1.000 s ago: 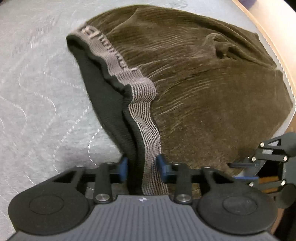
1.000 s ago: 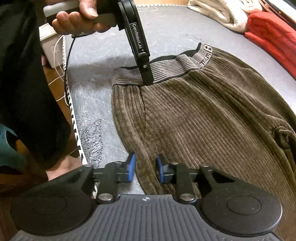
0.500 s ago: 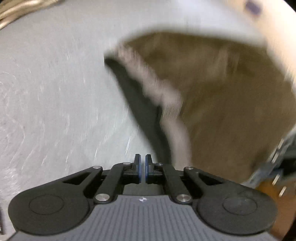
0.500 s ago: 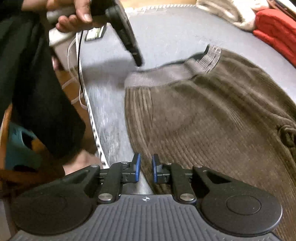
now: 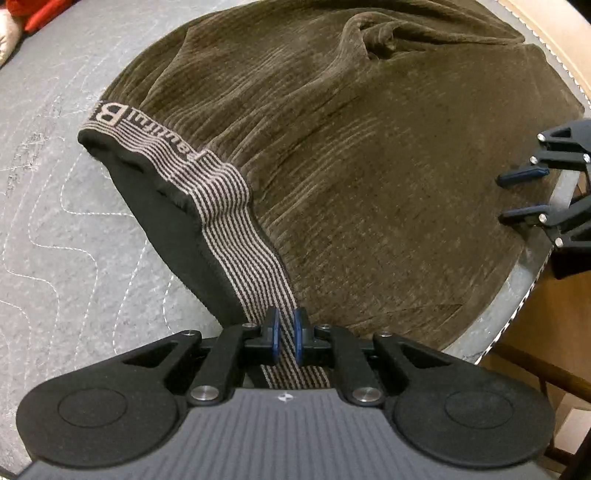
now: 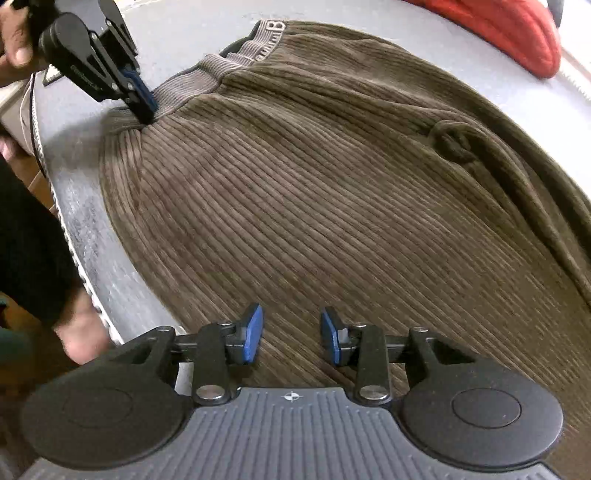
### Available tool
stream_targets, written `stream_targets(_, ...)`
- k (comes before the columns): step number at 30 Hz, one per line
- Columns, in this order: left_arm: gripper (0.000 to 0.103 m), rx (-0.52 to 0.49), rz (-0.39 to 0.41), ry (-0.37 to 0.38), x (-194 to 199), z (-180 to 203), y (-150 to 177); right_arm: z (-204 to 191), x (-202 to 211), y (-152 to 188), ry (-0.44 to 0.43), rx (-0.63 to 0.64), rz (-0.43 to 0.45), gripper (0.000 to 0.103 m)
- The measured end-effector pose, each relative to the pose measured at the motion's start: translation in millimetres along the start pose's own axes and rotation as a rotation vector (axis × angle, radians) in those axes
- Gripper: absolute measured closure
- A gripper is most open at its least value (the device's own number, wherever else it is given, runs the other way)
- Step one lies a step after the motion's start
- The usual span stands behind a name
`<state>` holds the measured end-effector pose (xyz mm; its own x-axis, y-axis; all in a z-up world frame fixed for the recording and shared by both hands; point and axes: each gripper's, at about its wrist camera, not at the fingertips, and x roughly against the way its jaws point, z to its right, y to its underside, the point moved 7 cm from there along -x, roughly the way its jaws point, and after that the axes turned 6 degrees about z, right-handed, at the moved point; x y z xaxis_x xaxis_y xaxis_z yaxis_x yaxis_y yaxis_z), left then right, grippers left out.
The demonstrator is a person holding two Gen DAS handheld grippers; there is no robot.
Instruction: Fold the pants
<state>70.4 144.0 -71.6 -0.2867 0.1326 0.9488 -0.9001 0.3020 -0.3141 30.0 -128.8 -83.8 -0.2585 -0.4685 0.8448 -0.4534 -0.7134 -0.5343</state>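
Observation:
Brown corduroy pants (image 5: 369, 166) lie spread on a grey quilted mattress (image 5: 55, 221). Their striped elastic waistband (image 5: 229, 206) runs between the pads of my left gripper (image 5: 285, 336), which pinch it near its end while the jaws begin opening. The right wrist view shows that same pinch of my left gripper (image 6: 144, 107) at the waistband (image 6: 192, 85). My right gripper (image 6: 291, 332) hovers over the side of the pants (image 6: 314, 184) near the mattress edge. Its jaws are opening and its pads press on nothing. In the left wrist view my right gripper (image 5: 499, 199) shows at the far right.
The mattress edge (image 6: 74, 240) runs close along the left side of the pants, with a person's dark leg (image 6: 29, 240) and bare foot (image 6: 81, 339) beyond it. A red cloth (image 6: 517, 33) lies at the far side. A hand (image 6: 14, 40) holds the left gripper.
The left gripper left the waistband, shut empty over the mattress, then came back and pinched the waistband. The right gripper's jaws widened and it shifted further over the pants.

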Motion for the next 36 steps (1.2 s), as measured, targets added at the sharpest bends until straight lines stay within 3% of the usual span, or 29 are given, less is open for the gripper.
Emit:
stream_targets(3, 0.093, 0.033, 0.081, -0.028, 18, -4, -19, 5, 19, -2, 0.034, -0.025, 0.057, 0.066)
stream_targets(7, 0.090, 0.097, 0.225, -0.016, 44, -3, -49, 31, 64, -20, 0.124, -0.087, 0.231, 0.066)
stream_targets(10, 0.082, 0.120, 0.291, -0.048, 52, -3, -67, 60, 110, -39, 0.245, -0.082, 0.359, 0.065)
stream_targets(13, 0.076, 0.142, 0.346, -0.075, 57, -5, -87, 101, 167, -56, 0.301, -0.160, 0.481, 0.064)
stream_targets(16, 0.076, 0.163, 0.398, -0.108, 56, -1, -105, 143, 215, -65, 0.357, -0.245, 0.572, 0.054)
stream_targets(18, 0.068, 0.182, 0.435, -0.130, 59, -4, -115, 170, 236, -61, 0.409, -0.281, 0.614, 0.047)
stream_targets(22, 0.050, 0.236, 0.510, -0.147, 74, -9, -128, 224, 238, -28, 0.544, -0.395, 0.644, 0.044)
stream_targets(26, 0.044, 0.283, 0.523, -0.158, 72, -12, -141, 255, 206, 12, 0.537, -0.626, 0.589, 0.044)
stream_targets(29, 0.044, 0.317, 0.483, -0.115, 60, -14, -148, 269, 209, 15, 0.497, -0.760, 0.661, 0.045)
stream_targets(32, 0.044, 0.326, 0.490, -0.163, 59, -22, -156, 272, 201, 13, 0.553, -0.727, 0.649, 0.046)
stream_targets(34, 0.045, 0.383, 0.500, -0.164, 61, -34, -162, 272, 193, 10, 0.555, -0.720, 0.625, 0.045)
stream_targets(36, 0.059, 0.482, 0.498, -0.144, 61, -51, -161, 276, 189, 10, 0.559, -0.731, 0.601, 0.045)
